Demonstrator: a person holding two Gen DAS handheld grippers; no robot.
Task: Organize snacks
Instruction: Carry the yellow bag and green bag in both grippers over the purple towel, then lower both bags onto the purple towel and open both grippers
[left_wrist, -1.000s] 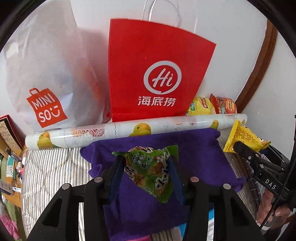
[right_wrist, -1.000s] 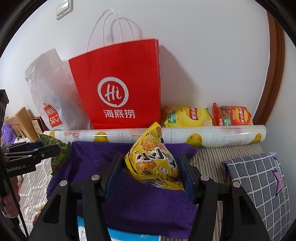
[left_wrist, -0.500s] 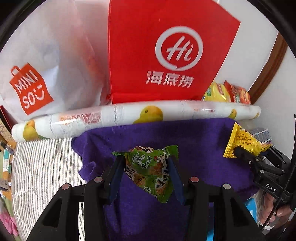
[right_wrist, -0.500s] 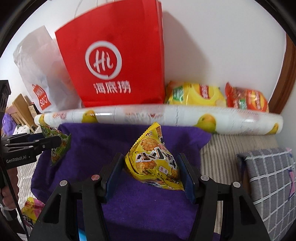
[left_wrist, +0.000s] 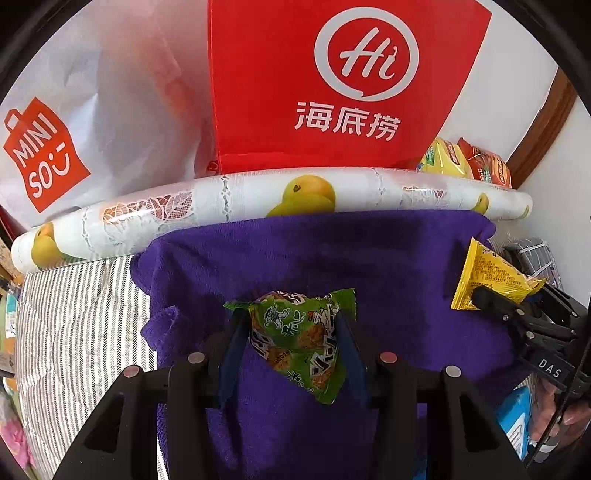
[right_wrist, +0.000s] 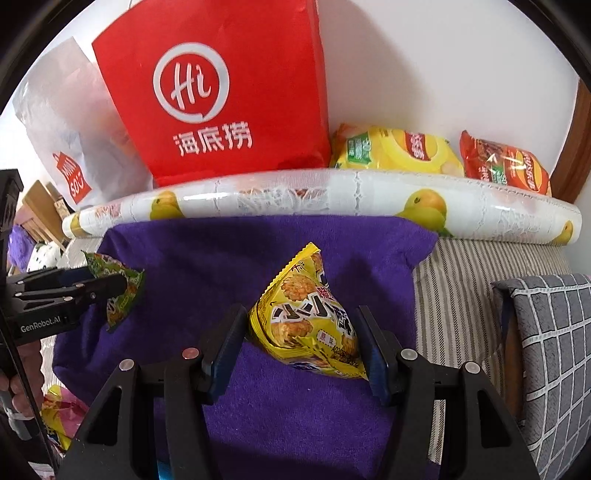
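Above purple towel, both grippers level, clamping snacks

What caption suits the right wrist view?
Right hand-held gripper clamps a yellow snack packet over a purple towel, facing a red Haidilao bag.

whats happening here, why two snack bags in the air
A person is sorting snacks with a handheld gripper in each hand. The left gripper is shut on a green packet, and the right gripper is shut on a yellow packet. Both packets hang over a purple towel. Beyond it lies a fruit-print roll, with a red bag, a white bag and two chip bags against the wall. Neither packet has been put down yet.
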